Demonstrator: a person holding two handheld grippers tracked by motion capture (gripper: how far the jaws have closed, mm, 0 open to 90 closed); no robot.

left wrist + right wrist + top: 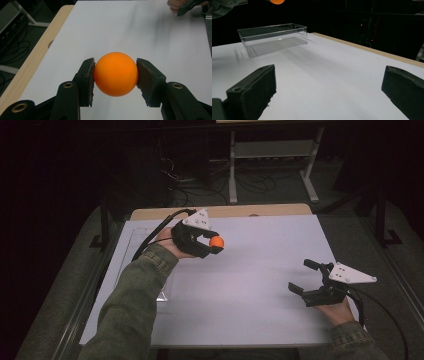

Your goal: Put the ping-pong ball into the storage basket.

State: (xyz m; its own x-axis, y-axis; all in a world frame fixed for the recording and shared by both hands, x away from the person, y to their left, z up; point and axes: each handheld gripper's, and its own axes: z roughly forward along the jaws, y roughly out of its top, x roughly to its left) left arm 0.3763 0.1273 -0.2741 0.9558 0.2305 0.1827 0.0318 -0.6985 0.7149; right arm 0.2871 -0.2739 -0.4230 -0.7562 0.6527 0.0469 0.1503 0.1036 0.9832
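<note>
Altogether one orange ball [116,74], one clear box [273,38].

orange ball [277,1] cut off by the top edge in the right gripper view, just a sliver left; clear box [145,265] partly hidden behind the left sleeve [135,305] in the high view, faint outline elsewhere; right gripper [190,6] clipped at the top corner of the left gripper view, jaws unreadable there

Smooth matt orange ball [116,74], clear glossy plastic box [273,38], wooden table edge [32,66].
</note>
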